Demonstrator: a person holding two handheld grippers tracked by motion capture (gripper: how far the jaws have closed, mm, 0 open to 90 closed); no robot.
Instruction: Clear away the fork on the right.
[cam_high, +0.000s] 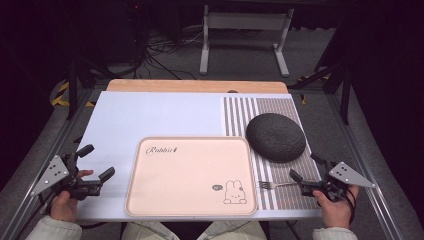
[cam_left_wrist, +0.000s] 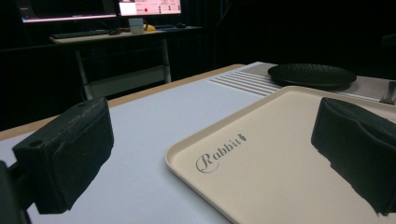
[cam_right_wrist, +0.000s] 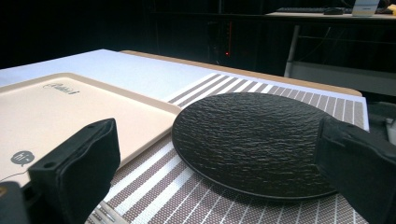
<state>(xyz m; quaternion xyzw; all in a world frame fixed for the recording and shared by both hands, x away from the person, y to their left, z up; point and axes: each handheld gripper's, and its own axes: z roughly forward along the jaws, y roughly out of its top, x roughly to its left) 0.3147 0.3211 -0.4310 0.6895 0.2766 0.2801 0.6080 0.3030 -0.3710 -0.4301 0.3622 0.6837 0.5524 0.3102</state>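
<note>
A pink tray with a rabbit drawing lies at the table's front middle. To its right, a black textured plate rests on a striped placemat, and a metal fork lies on the mat near the tray's right edge. My left gripper rests open at the front left, jaws wide apart with nothing between them; its view looks over the tray toward the plate. My right gripper is open at the front right, just right of the fork's handle, facing the plate.
A white mat covers the tabletop, with a wooden edge at the back. Beyond the table stand a white frame and cables on the floor. A desk with monitors is far off in the left gripper view.
</note>
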